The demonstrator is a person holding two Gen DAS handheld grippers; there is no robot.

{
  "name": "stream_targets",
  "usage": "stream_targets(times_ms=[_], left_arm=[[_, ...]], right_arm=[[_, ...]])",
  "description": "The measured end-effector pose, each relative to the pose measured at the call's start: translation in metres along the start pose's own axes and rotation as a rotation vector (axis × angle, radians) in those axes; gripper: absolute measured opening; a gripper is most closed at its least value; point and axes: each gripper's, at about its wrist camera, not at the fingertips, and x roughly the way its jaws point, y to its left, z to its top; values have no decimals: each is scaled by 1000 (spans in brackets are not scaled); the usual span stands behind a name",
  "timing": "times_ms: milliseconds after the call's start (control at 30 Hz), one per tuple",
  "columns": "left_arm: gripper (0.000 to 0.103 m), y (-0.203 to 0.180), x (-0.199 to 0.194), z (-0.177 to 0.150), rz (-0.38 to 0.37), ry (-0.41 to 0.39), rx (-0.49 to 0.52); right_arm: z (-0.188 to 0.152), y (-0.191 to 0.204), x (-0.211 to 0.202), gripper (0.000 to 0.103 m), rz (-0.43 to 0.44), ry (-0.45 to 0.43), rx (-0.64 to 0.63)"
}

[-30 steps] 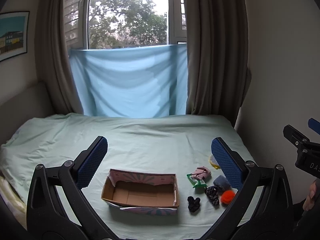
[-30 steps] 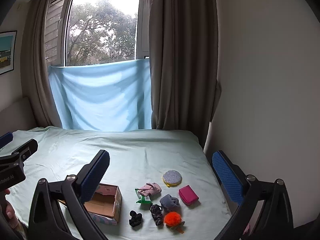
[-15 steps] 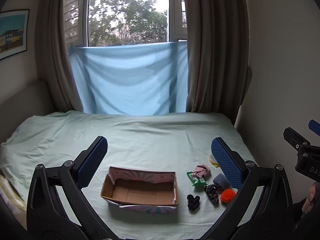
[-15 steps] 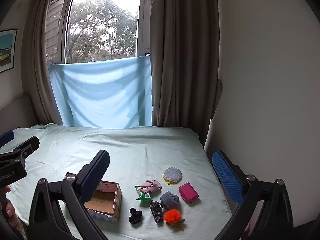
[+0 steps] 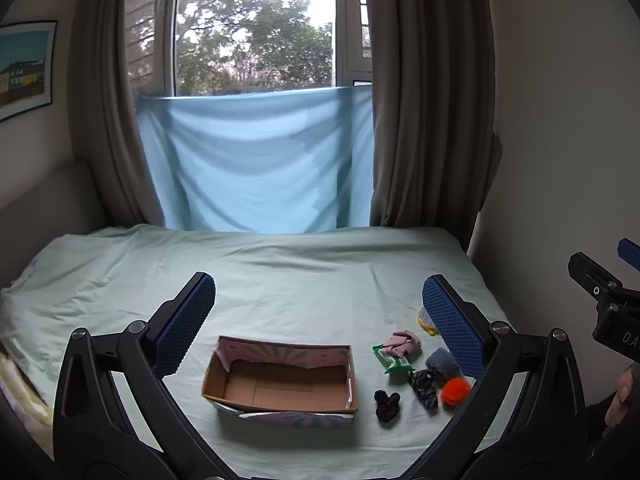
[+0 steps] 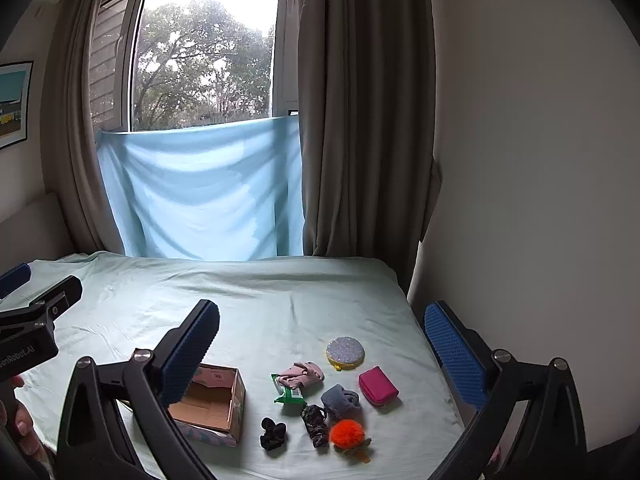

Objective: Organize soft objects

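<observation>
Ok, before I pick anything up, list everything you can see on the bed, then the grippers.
cardboard box: 1, brown, patterned outside, empty, left of the pile
black scrunchie: 1, nearest the box
patterned scrunchie: 1, dark, mid pile
orange pompom: 1, front of pile
grey-blue soft item: 1, mid pile
pink cloth: 1, on the green packet
green packet: 1
pink pouch: 1, right
round sparkly disc: 1, yellow rim, back
bed sheet: pale green
left gripper: open
right gripper: open
</observation>
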Motion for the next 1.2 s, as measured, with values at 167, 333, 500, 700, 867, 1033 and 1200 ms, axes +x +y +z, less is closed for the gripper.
stream_targets(times_ms=[167, 333, 500, 700, 867, 1033, 1200], left_arm=[[103, 2, 0, 1, -5, -2, -1], [103, 3, -1, 2, -6, -4, 2], [103, 3, -1, 2, -13, -6, 2], [103, 4, -1, 3, -21, -8, 7], [103, 5, 0, 3, -26, -9, 7], [103, 9, 1, 6, -32, -6, 3], [103, 11, 3, 5, -36, -7, 3]], right_arm=[[2, 3, 0, 102, -1, -8, 0], [1, 4, 1, 103, -2, -10, 2], [1, 6, -1, 102, -8, -10, 4], [1, 7, -2, 103, -16, -11, 3], [0, 8, -4, 102, -23, -12, 5], [1, 9, -5, 102, -29, -12, 6], [2, 11, -6, 103, -37, -11, 5]])
